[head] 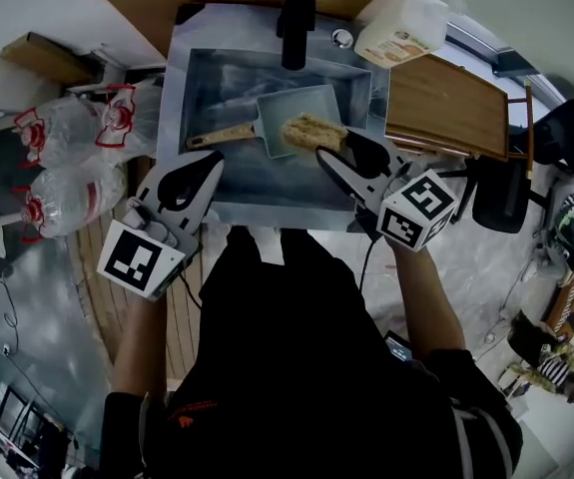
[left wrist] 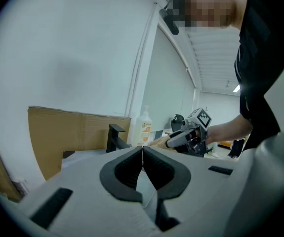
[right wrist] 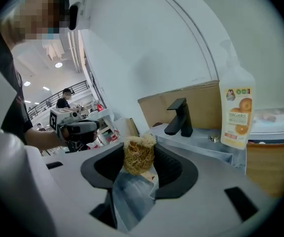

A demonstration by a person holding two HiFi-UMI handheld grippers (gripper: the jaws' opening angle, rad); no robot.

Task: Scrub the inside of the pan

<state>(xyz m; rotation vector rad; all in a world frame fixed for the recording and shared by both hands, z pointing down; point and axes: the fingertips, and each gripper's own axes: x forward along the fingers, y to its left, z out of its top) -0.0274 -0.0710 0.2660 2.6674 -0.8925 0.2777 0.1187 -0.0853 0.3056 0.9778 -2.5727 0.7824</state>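
Right gripper [right wrist: 139, 157]: you are gripping the scrubber [right wrist: 138, 152], pan [head: 291, 103] just beyond the jaws | left gripper [left wrist: 142, 154]: clenching empty | scrubbing apparently mostly remaining

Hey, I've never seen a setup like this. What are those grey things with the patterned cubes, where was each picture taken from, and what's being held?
No robot here: a person holds a two-jaw tool in each hand. The overhead picture comes from a camera on the person's head; the other two come from cameras riding on each tool. Below is a metal sink with a black faucet, a soap bottle beside it, and a rectangular pan lying inside. The right tool grips a fibrous scrubber at the pan. The left tool is shut on nothing, held at the sink's near edge.
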